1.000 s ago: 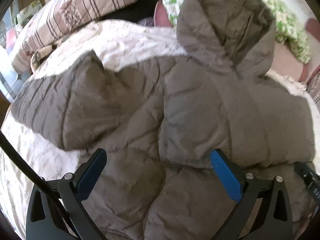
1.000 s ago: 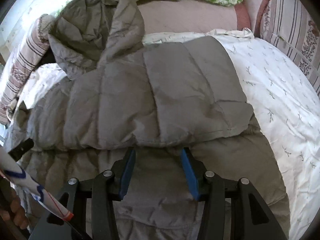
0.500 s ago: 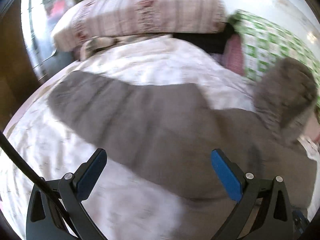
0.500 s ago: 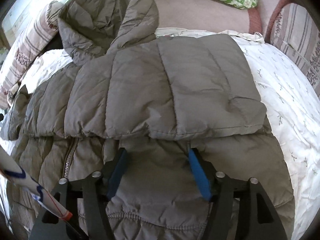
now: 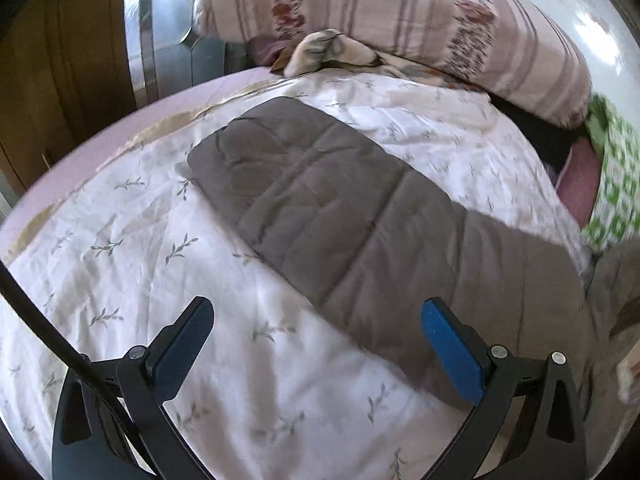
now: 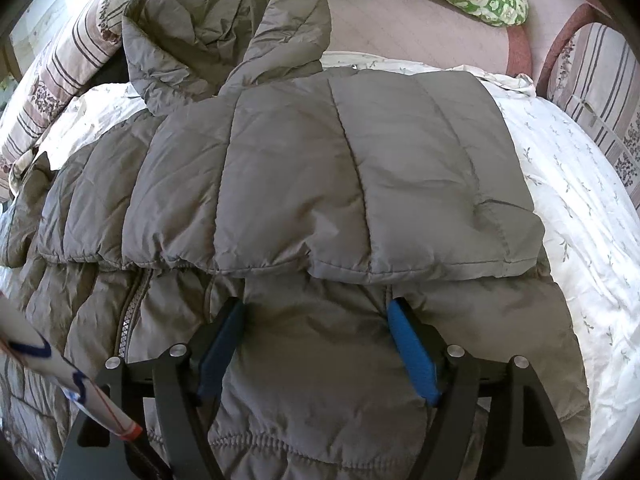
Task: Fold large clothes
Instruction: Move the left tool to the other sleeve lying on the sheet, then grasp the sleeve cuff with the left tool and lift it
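One sleeve point(image 6: 332, 184) lies folded across the grey puffer jacket point(image 6: 320, 380) beyond the right gripper point(image 6: 316, 344), its fingers opening, pinching nothing. The other sleeve point(image 5: 340, 216) stretches unfolded ahead of the left gripper point(image 5: 316, 344), fingers spread empty.

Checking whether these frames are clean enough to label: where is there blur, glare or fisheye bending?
Left wrist view: right edge smeared around the green patterned cloth, glare top right, bed edge bowed. Right wrist view: sharp on the grey jacket, evenly lit, with curved dark corners.
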Demonstrator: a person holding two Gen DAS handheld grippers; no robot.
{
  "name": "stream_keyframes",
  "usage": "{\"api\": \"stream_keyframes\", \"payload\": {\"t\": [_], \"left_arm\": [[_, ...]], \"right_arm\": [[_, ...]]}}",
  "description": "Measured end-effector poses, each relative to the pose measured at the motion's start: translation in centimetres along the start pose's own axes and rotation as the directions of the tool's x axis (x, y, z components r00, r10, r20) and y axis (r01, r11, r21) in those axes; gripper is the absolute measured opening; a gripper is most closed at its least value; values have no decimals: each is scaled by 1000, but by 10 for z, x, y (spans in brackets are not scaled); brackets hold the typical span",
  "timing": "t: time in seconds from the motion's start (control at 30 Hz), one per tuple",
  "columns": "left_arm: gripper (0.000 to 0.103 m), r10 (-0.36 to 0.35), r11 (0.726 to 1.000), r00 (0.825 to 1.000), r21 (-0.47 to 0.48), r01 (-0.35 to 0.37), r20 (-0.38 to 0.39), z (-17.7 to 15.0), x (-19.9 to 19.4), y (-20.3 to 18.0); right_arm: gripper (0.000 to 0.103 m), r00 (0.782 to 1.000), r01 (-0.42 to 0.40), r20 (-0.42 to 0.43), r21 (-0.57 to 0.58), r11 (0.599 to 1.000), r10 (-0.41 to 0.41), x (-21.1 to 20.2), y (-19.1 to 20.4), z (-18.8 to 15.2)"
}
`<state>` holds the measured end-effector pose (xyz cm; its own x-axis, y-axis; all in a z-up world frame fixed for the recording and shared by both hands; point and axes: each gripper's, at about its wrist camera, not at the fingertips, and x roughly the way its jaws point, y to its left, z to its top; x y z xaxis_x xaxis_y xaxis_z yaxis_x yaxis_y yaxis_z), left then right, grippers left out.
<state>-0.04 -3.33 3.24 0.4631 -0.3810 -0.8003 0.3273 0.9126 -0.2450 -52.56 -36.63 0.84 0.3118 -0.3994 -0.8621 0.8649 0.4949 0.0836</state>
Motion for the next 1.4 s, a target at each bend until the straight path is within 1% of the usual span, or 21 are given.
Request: {"api": "stream_keyframes", "payload": {"t": [0.1,0.17,0.23,0.33,0.37,0.43,0.47,0.5,0.53,0.6,0.7,0.87,0.9,0.93,0.97,1.0,1.03,1.13,1.23,1.33,1.4], "left_arm": [[103,-47,997,999,-59,47,0,10,2,17],[103,-62,994,998,-90,62,1,15,4,26],[100,-85,987,996,-136,85,1,20,7,40],[92,-119,972,993,-204,118,10,28,12,59],[86,-137,963,990,-230,137,18,30,14,65],[85,-198,937,979,-286,202,42,34,17,77],[80,-236,923,970,-301,241,54,37,19,79],[73,-259,915,964,-306,263,54,39,22,80],[70,-275,910,960,-309,276,47,41,27,79],[67,-264,915,963,-303,267,51,43,34,77],[67,-244,928,967,-273,254,71,45,38,71],[67,-232,927,966,-276,255,113,50,49,70],[60,-222,930,968,-274,247,121,51,49,67],[52,-206,934,971,-272,233,124,52,49,66],[29,-196,937,974,-269,221,117,53,51,64],[17,-209,935,973,-272,229,100,53,54,64],[17,-212,933,972,-276,232,98,52,55,64],[13,-184,942,976,-262,209,115,51,46,59],[13,-182,946,971,-242,215,153,54,27,49],[13,-190,958,960,-176,227,208,59,-3,27],[13,-205,961,948,-134,242,243,60,-24,12]], "right_arm": [[79,1000,-4,-1,1,1000,4,0,-1,0],[79,1000,-11,-1,5,1000,11,0,-1,0],[80,1000,-15,-2,7,1000,15,0,-2,0],[80,1000,-19,-1,11,1000,19,0,-2,1],[80,1000,-19,0,12,1000,19,0,-2,0],[80,1000,-19,1,12,1000,19,-1,-2,0],[80,1000,-18,1,11,1000,18,-1,-2,0],[80,1000,-18,1,10,1000,18,-1,-2,0],[80,1000,-17,1,10,1000,17,-1,-2,0],[80,1000,-19,1,11,1000,19,-1,-2,0],[80,1000,-17,1,10,1000,17,-1,-2,0],[80,1000,-11,1,3,1000,11,-1,-1,0],[80,1000,-10,1,2,1000,10,-1,-1,0],[80,1000,-10,0,2,1000,10,-1,-1,0],[80,1000,-10,0,2,1000,10,0,-1,0],[80,1000,-10,0,1,1000,10,0,-1,0],[80,1000,-11,0,2,1000,11,0,-1,0],[80,1000,-19,1,7,1000,19,0,-2,0],[80,1000,-23,2,12,1000,23,-1,-3,0],[79,999,-40,6,27,999,40,-4,-5,2],[78,998,-65,13,58,996,64,-9,-11,4]]}}
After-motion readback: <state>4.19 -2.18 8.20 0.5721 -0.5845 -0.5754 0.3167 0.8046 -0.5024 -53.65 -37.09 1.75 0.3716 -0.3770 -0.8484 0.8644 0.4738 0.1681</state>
